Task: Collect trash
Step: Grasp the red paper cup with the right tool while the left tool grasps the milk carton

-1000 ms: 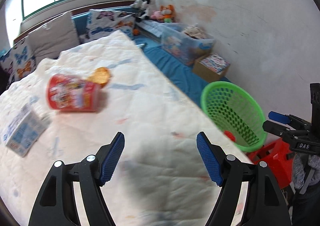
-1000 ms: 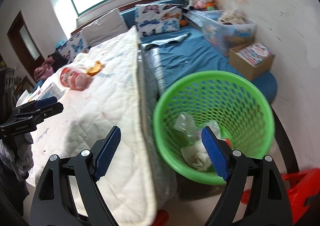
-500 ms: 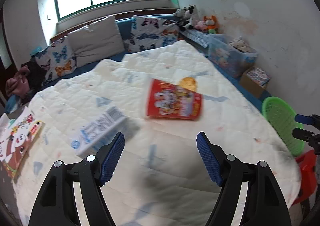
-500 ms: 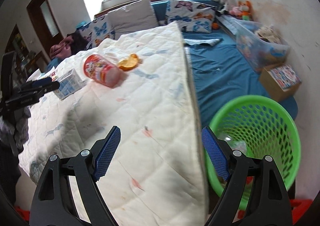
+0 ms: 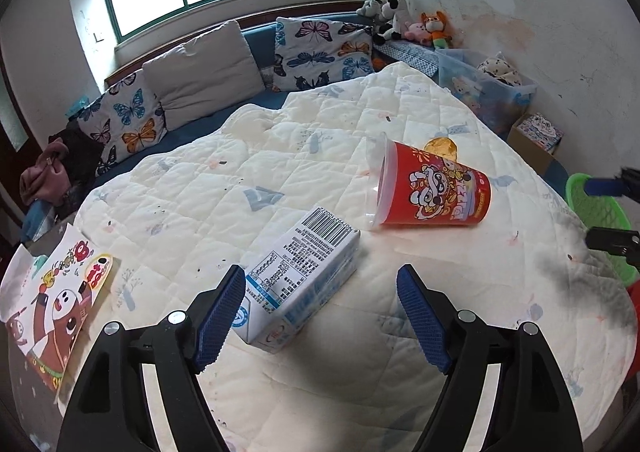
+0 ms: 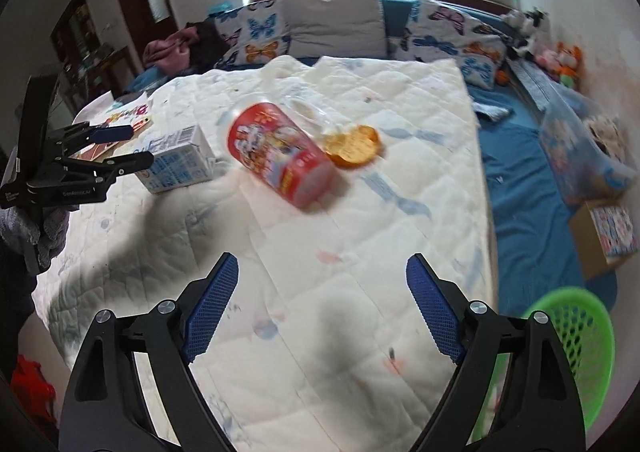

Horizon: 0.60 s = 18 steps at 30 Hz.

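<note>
The left tool point(image 5: 320, 316) is open, and its jaws have just been opening wider. A white and blue milk box point(image 5: 298, 284) lies on the white quilt point(image 5: 208, 188) of the bed. The near end of the box sits between the two blue pads point(image 5: 219, 316), close to the left one, but the pads do not press on it.

The right tool point(image 6: 320, 308) is open too, and its jaws have also just been opening. Nothing is between them, only quilt. Ahead of this tool lies a red cup point(image 6: 280, 152) on its side. Just past the cup, a bit to the right, sits a round orange snack piece point(image 6: 352, 150). The green basket point(image 6: 576, 356) for the trash is low and to the right of this tool, off the edge of the bed.

What could go wrong? The box lies slanted, not straight along the left tool. If the pads close now, they may pinch only a corner, and the box could twist and slip out. The box may also squash if it is empty.

The cup is round and on its side, so a bump from a pad could make it roll away on the soft quilt. The quilt is puffy, so a pad that goes too low could grab cloth as well.
</note>
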Motion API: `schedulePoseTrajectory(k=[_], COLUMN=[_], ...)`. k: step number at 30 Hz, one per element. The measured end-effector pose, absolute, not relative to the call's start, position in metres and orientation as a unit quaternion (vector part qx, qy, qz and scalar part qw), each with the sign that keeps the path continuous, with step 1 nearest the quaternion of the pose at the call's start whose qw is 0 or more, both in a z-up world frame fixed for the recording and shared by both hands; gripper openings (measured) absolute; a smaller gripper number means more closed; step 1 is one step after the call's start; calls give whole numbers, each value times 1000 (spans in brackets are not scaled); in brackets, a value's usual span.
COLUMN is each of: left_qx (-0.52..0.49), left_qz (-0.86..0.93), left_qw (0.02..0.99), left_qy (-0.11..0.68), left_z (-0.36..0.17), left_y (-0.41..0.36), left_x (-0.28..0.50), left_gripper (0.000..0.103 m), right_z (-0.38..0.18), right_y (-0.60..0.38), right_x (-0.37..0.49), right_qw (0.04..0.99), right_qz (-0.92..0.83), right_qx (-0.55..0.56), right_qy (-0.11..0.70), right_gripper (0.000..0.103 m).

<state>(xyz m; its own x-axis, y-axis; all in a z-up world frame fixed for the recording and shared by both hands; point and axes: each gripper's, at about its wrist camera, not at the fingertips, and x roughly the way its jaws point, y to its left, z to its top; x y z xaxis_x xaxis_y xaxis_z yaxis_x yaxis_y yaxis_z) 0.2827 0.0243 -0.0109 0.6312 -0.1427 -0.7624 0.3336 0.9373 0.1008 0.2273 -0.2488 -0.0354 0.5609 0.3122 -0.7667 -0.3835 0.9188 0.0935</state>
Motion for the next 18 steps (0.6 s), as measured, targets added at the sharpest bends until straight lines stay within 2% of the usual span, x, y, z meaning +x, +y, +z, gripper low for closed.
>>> schedulePoseTrajectory(k=[18], left_qx=[134], left_qz=[-186], left_qw=[872], left_qy=[433], left_z=[-26], left_y=[45], left_x=[311], left_gripper=[83], right_z=[-57], right_y=[-152], right_x=[335], right_qw=[821], right_qz=[288], right_qx=[-196], right_qy=[452], right_gripper=[89])
